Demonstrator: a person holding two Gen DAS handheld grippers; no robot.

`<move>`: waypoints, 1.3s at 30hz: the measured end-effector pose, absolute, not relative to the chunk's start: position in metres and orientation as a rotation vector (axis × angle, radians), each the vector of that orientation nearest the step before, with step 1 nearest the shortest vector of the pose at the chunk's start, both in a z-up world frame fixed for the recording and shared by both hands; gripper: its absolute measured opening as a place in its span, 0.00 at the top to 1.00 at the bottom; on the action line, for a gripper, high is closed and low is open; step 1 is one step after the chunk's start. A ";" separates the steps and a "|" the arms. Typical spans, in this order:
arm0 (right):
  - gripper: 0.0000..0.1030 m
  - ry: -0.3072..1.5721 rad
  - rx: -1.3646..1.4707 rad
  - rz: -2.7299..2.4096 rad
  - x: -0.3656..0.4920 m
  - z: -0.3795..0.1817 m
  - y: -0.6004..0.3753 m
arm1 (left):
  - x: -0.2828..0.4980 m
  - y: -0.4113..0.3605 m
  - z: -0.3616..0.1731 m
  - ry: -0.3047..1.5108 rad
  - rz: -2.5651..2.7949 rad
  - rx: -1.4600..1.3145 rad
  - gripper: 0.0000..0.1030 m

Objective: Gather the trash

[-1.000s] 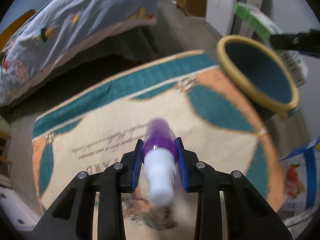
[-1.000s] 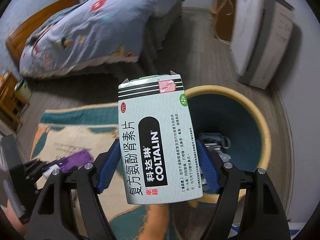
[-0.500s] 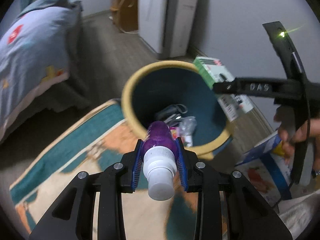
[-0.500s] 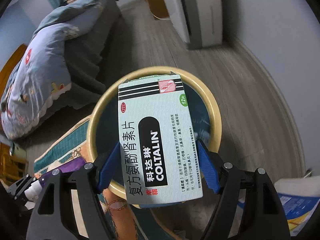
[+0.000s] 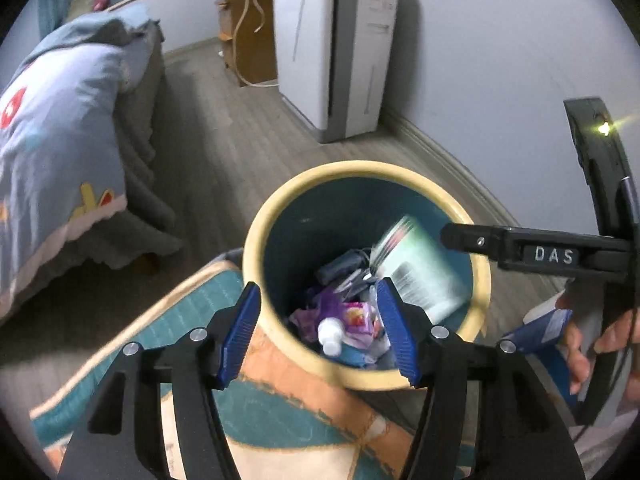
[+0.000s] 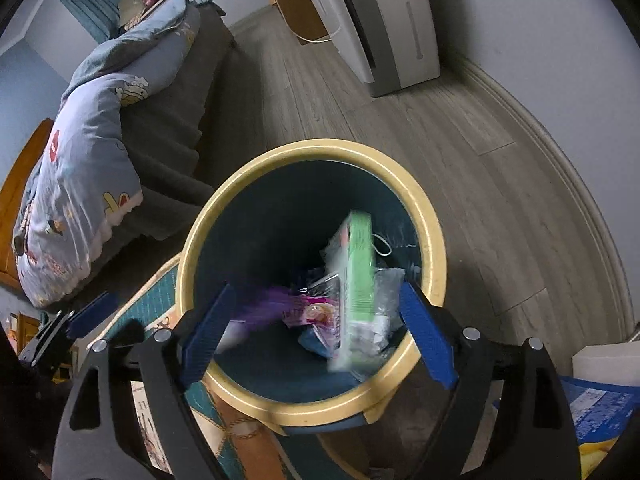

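Observation:
A teal bin with a yellow rim [image 5: 256, 240] [image 6: 192, 264] stands on the floor below both grippers. My left gripper [image 5: 318, 336] hangs over its near edge with its jaws opening and nothing pressed between them. The purple bottle with a white cap [image 5: 330, 332] [image 6: 264, 308] is loose inside the bin, blurred in the right wrist view. My right gripper [image 6: 318, 332] is also over the bin, its jaws opening. The green and white medicine box [image 6: 356, 276] [image 5: 420, 268] is free of the pads and blurred, inside the bin's mouth. Other wrappers lie at the bottom.
A teal and orange rug [image 5: 280, 408] lies under the bin's near side. A bed with a blue quilt [image 5: 52, 152] is to the left, a white appliance [image 5: 332, 48] and the wall behind. Blue packets [image 6: 600, 404] and a person's hand [image 5: 580, 344] are at the right.
Both grippers swung from above the rug to above the bin and opened. The purple bottle left the left pads and the medicine box left the right pads; both dropped into the bin.

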State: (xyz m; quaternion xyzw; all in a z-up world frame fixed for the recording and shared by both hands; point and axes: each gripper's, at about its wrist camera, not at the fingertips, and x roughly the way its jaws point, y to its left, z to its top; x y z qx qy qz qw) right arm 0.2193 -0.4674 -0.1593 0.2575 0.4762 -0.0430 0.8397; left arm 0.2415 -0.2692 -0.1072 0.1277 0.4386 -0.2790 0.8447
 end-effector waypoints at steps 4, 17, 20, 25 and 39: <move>0.19 1.006 0.496 -0.071 0.215 -0.148 -0.461 | 0.224 -0.243 -0.090 0.913 -0.561 0.221 0.33; 0.06 0.956 0.288 -0.093 0.119 -0.073 -0.417 | 0.129 -0.202 -0.028 0.815 -0.507 0.267 0.05; 0.06 0.913 0.284 -0.123 0.094 -0.060 -0.417 | 0.110 -0.193 -0.019 0.809 -0.474 0.261 0.05; 0.06 0.801 0.309 -0.181 0.066 -0.034 -0.416 | 0.098 -0.183 -0.017 0.821 -0.433 0.207 0.05; 0.06 0.858 0.223 -0.187 0.069 -0.040 -0.380 | 0.103 -0.167 -0.013 0.769 -0.401 0.171 0.05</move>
